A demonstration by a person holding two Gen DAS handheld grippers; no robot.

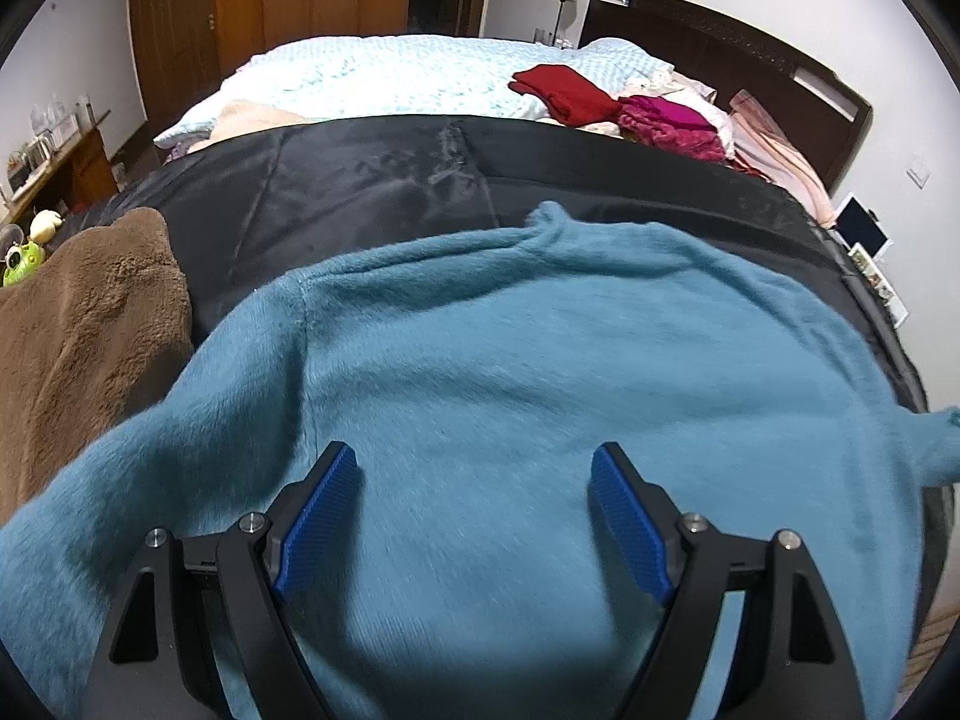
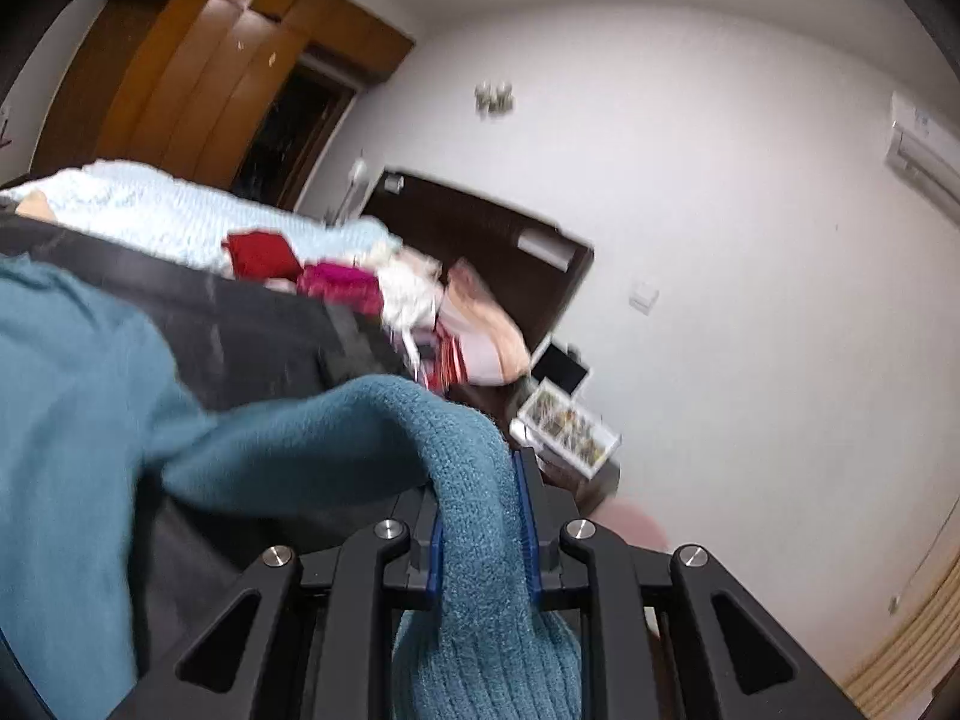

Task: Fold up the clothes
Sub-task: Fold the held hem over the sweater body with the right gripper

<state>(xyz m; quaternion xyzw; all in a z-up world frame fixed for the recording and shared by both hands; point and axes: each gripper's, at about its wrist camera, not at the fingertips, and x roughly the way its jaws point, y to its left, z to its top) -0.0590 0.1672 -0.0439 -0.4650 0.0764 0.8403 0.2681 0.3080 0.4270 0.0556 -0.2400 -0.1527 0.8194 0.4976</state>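
Observation:
A fuzzy teal sweater (image 1: 540, 360) lies spread on a black sheet (image 1: 360, 180) over the bed, its collar toward the far side. My left gripper (image 1: 474, 474) hovers just above the sweater's body, open, with nothing between its blue pads (image 1: 324, 516). In the right wrist view, my right gripper (image 2: 480, 492) is shut on the sweater's sleeve (image 2: 468, 480), near its ribbed cuff, which bunches out behind the jaws. The sleeve is lifted off the bed and stretches left to the sweater's body (image 2: 60, 390). In the left wrist view the raised sleeve (image 1: 936, 444) shows at the right edge.
A brown fleece blanket (image 1: 90, 324) lies left of the sweater. Red (image 1: 564, 90) and magenta (image 1: 672, 126) clothes are piled at the far side near a pale blue quilt (image 1: 390, 78) and dark headboard (image 1: 720, 54). A nightstand with boxes (image 2: 570, 426) stands by the wall on the right.

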